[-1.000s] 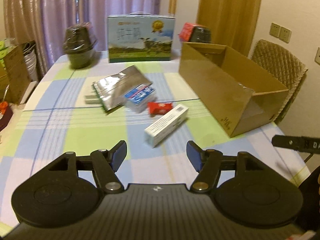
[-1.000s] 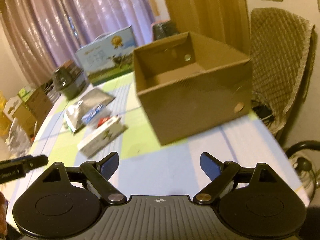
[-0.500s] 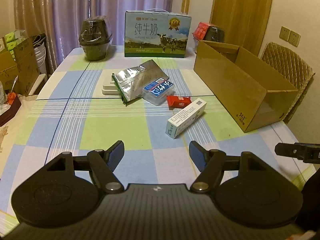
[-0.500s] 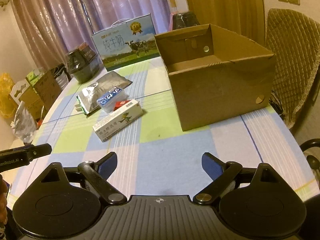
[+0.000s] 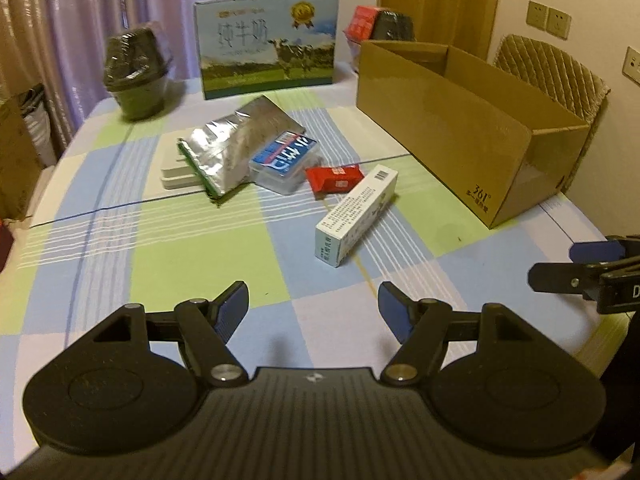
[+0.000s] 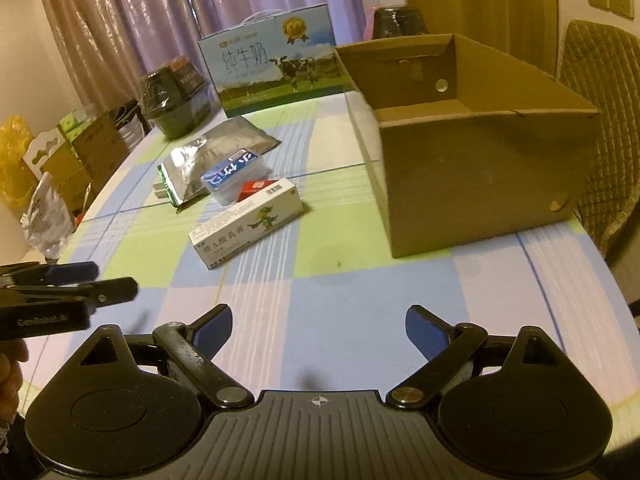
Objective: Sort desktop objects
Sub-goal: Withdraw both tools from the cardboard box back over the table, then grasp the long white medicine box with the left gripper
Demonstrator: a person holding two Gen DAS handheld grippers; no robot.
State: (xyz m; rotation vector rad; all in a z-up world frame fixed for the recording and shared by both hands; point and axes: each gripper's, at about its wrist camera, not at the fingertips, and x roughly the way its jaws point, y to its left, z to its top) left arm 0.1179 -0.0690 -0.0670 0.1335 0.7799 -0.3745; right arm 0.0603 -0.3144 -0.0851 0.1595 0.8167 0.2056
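On the checked tablecloth lie a long white carton (image 5: 357, 216) (image 6: 247, 222), a small red packet (image 5: 335, 179) (image 6: 254, 188), a clear case with a blue label (image 5: 285, 161) (image 6: 233, 175), a silver foil pouch (image 5: 236, 142) (image 6: 212, 154) and a flat white box (image 5: 176, 172) under the pouch. An open brown cardboard box (image 5: 460, 128) (image 6: 472, 152) stands at the right. My left gripper (image 5: 313, 308) is open and empty, short of the white carton. My right gripper (image 6: 319, 328) is open and empty too, near the front edge.
At the back stand a milk gift carton (image 5: 266, 46) (image 6: 276, 62), a dark wrapped tub (image 5: 138, 76) (image 6: 176, 98) and another dark tub with a red pack (image 5: 382, 26). A quilted chair (image 5: 560, 76) (image 6: 600, 92) sits right of the table. Cardboard boxes and bags (image 6: 52, 164) stand on the left.
Both grippers have drawn a little nearer to the table and the objects; the view has swung slightly. Both stay open and nothing on the table has moved.
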